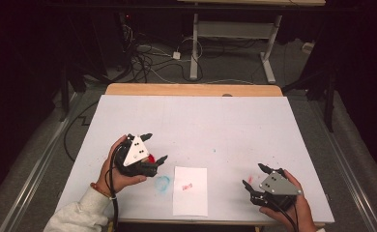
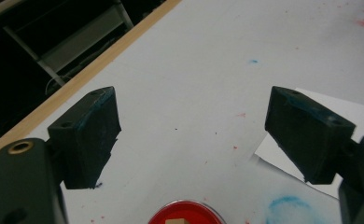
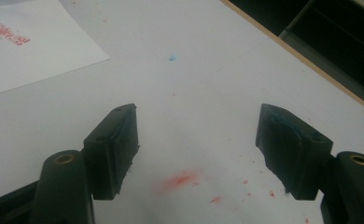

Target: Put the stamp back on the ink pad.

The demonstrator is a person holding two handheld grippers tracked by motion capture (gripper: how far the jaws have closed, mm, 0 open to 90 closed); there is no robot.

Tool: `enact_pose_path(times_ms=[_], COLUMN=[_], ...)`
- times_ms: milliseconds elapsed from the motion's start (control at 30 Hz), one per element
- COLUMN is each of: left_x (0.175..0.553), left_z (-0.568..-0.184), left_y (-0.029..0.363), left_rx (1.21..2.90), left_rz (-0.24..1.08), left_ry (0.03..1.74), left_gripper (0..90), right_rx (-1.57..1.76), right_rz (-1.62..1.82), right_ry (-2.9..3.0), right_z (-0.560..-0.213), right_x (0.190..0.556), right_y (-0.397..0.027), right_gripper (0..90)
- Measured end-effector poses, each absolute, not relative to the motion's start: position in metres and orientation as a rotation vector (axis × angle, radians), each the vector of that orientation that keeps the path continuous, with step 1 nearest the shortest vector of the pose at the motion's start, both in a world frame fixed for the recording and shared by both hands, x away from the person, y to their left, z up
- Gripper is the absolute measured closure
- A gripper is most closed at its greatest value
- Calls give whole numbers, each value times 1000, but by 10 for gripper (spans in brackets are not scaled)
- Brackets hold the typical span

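A white paper sheet (image 1: 190, 191) lies near the table's front edge with a red stamped print (image 1: 187, 185) on it. My left gripper (image 1: 155, 147) sits just left of it, jaws wide open, with nothing between the pads (image 2: 94, 135). A small round red object (image 2: 185, 213) with a tan centre lies on the table under the base of those jaws; in the high view the red object (image 1: 151, 158) peeks out beside the gripper. My right gripper (image 1: 254, 175) rests at the front right, also open and empty over bare table (image 3: 196, 135). The paper's corner (image 3: 31, 51) lies to its far left.
A blue smudge (image 1: 162, 182) marks the white table cover between the left gripper and the paper. Red specks and a red smear (image 3: 182, 179) lie near the right jaws. The wooden back edge (image 1: 191, 89) bounds the table; cables and a desk frame stand beyond.
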State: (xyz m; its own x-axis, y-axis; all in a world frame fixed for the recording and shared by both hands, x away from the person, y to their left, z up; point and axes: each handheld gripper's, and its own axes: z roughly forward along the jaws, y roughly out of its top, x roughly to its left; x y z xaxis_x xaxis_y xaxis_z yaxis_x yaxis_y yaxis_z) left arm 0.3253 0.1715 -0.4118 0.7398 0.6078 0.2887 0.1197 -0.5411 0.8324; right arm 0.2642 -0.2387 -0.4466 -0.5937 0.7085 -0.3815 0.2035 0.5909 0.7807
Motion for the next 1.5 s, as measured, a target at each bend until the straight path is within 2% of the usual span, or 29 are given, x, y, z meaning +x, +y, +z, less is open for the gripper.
enact_pose_path(times_ms=[767,1500], left_x=[306,290], left_z=[-412,-449], left_y=[191,212], left_rx=[2073,2118], left_rz=[824,880], left_ry=[522,582], left_gripper=[171,171], right_rx=[748,767], right_rz=[1017,1016], right_ry=[2004,1991], right_z=[-435,-436], right_x=[260,261], right_y=[-246,-245], right_gripper=[259,220])
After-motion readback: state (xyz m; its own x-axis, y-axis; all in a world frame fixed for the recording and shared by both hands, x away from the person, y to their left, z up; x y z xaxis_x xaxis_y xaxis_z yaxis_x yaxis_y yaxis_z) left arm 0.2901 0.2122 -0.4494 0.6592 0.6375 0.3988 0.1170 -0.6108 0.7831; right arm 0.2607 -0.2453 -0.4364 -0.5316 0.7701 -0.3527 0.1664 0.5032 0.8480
